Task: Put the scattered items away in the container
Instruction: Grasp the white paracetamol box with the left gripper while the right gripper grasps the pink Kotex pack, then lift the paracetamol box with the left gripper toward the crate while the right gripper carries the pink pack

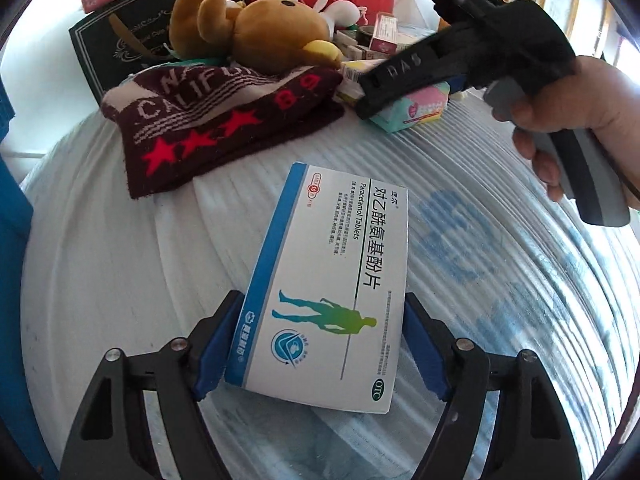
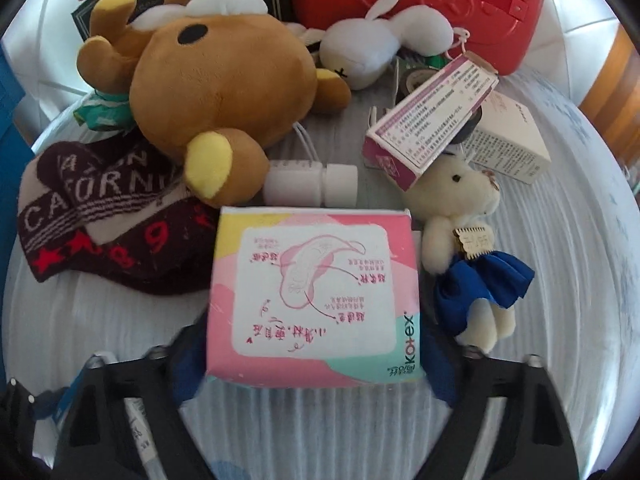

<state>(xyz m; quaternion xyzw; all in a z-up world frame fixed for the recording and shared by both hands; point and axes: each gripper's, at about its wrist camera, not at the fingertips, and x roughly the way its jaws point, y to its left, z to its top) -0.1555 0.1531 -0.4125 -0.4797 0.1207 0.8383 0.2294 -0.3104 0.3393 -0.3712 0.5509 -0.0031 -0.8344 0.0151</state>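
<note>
My left gripper [image 1: 324, 340] is shut on a white and blue paracetamol tablet box [image 1: 332, 280], held above the white ribbed surface. My right gripper [image 2: 312, 356] is shut on a pink Kotex pad pack [image 2: 312, 296]; the same pack [image 1: 416, 108] shows in the left wrist view under the right gripper's body [image 1: 460, 60]. A red container [image 2: 420, 4] stands at the back, lid shut. Scattered items lie before it: a brown plush bear [image 2: 216, 92], a white rabbit plush [image 2: 372, 52], a cream bear in a blue skirt [image 2: 468, 248] and a pink medicine box [image 2: 432, 120].
A maroon "California" knit cloth [image 2: 104, 232] lies at left. A white bottle [image 2: 312, 184] lies on its side behind the pack. A white carton [image 2: 508, 140] sits at right. A dark gift box [image 1: 120, 44] stands at back left, and something blue [image 1: 12, 280] borders the left edge.
</note>
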